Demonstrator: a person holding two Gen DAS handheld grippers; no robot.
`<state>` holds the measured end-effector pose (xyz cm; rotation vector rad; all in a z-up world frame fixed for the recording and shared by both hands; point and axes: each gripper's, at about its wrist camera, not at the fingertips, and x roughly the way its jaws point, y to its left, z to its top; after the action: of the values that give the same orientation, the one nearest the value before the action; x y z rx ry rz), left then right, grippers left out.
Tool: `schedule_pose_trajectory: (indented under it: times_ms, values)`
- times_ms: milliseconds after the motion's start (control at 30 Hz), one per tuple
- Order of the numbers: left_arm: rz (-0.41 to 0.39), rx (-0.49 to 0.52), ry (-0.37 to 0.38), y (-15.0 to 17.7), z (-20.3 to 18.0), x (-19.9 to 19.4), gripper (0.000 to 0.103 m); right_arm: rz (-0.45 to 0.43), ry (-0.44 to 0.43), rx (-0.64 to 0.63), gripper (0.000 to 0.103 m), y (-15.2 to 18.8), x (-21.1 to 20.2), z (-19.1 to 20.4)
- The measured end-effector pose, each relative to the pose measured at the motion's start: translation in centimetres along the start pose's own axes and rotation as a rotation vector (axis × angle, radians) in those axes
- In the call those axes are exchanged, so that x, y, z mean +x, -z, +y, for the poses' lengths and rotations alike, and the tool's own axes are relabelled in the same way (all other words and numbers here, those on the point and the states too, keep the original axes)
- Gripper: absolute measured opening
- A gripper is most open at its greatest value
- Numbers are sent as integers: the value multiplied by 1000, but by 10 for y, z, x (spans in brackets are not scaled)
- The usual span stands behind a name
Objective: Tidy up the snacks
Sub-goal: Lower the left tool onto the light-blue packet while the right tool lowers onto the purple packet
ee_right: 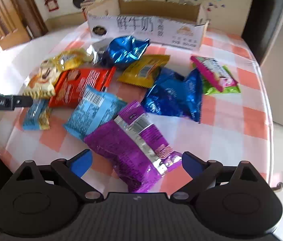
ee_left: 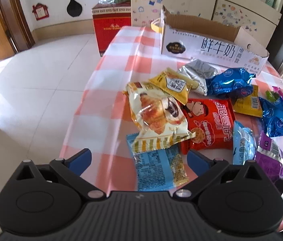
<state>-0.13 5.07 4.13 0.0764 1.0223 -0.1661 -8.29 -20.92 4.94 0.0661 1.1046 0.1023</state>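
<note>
Several snack packets lie in a pile on the checked tablecloth [ee_left: 121,46]. My left gripper [ee_left: 139,158] is open, its jaws on either side of a light blue packet [ee_left: 157,166] that lies under a croissant packet [ee_left: 155,116]. A red packet [ee_left: 209,124] lies just beyond. My right gripper [ee_right: 136,163] is open over a purple packet [ee_right: 129,150]. Dark blue foil packets [ee_right: 173,96], yellow packets [ee_right: 145,70] and a pink and green packet [ee_right: 215,74] lie further out. An open white cardboard box [ee_right: 147,30] stands at the far edge, also in the left wrist view [ee_left: 211,46].
The left gripper's body [ee_right: 5,101] shows at the left edge of the right wrist view. A red box [ee_left: 113,30] stands on the tiled floor past the table's left edge. A white cabinet [ee_left: 181,2] with stickers is behind the table.
</note>
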Motion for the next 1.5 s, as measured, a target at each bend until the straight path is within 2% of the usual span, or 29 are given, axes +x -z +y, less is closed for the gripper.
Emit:
schedule_pose_trajectory:
  times_ms: [233,433,533,667,767,900,1033,1133,1267,1333,1433,1500]
  values:
    - [25,-18,7,3,-7,23,101,1,9,-31,103,-2,18,8]
    - [47,-20,-9,7,-13,41,101,2,9,-46,103,-1,24,13]
    - [55,5,-42,11,-17,45,99,14,6,-79,103,1,24,18]
    - [54,7,-40,16,-13,40,97,45,-52,-77,103,6,16,20]
    - [52,17,-35,20,-11,37,93,11,-89,-57,103,6,5,17]
    - [49,6,-27,22,-5,33,91,-8,-27,-26,103,2,5,10]
    - [42,12,-17,21,-6,33,92,-7,48,-83,103,-1,16,16]
    - [46,35,-17,21,-12,35,97,-5,46,-100,103,-4,22,15]
    - [44,47,-25,23,-14,35,97,47,40,-115,103,-3,36,15]
    - [43,49,-23,24,-13,34,95,62,76,-148,103,1,41,18]
    - [34,55,-20,26,-10,30,87,77,82,-166,100,3,43,21]
    - [25,65,-17,27,-9,27,74,72,72,-162,90,3,40,21]
